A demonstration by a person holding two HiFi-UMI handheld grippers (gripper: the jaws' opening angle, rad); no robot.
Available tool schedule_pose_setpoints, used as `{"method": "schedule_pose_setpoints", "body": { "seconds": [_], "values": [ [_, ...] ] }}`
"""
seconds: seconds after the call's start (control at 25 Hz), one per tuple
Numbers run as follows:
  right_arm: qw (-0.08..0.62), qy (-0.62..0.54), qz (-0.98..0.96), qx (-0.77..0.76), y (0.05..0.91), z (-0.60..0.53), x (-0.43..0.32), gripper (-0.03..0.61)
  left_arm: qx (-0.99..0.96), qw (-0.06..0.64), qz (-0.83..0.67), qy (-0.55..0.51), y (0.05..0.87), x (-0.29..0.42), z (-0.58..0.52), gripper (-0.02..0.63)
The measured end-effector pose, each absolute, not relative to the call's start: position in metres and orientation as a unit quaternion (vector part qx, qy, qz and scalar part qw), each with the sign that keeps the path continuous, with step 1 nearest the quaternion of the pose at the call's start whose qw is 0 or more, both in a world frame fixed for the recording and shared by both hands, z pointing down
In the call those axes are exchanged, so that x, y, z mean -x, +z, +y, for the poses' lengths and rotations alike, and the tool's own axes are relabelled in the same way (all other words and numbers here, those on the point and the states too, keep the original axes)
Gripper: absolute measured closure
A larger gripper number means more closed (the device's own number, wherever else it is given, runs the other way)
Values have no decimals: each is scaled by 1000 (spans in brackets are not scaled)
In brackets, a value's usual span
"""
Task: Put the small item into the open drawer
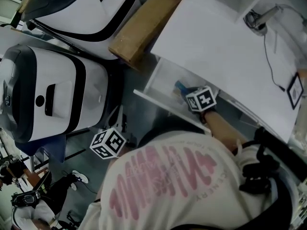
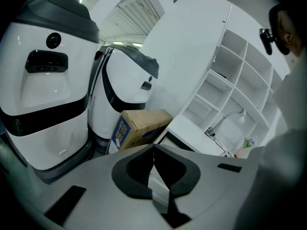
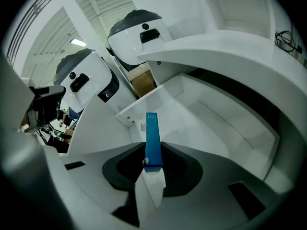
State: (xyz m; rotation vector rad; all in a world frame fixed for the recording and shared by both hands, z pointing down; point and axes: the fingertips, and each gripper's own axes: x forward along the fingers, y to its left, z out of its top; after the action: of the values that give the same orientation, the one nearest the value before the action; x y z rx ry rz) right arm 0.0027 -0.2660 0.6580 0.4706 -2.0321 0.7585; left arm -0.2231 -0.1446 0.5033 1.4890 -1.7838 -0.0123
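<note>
Held blue box [image 3: 152, 140] clamped between right gripper [image 3: 151, 172] fingers over open white drawer [image 3: 225, 128] under white tabletop [image 1: 216, 47]; pressed left gripper [image 2: 154, 152] fingers together, empty; stood carton [image 1: 144, 25] and white machines [image 1: 57, 99] alongside.

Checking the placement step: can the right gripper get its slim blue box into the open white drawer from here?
Probably yes. The right gripper, shut on the slim blue box, hangs over the open white drawer, and nothing visible stands between the box and the drawer's floor.
</note>
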Motion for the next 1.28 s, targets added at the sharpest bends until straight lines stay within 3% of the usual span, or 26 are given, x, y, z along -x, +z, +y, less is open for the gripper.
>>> {"method": "schedule_pose_setpoints", "body": {
  "seconds": [1.28],
  "values": [
    [472, 335, -789, -206, 699, -280, -23, 402, -571, 414, -708, 3, 516, 221, -144, 584]
  ]
}}
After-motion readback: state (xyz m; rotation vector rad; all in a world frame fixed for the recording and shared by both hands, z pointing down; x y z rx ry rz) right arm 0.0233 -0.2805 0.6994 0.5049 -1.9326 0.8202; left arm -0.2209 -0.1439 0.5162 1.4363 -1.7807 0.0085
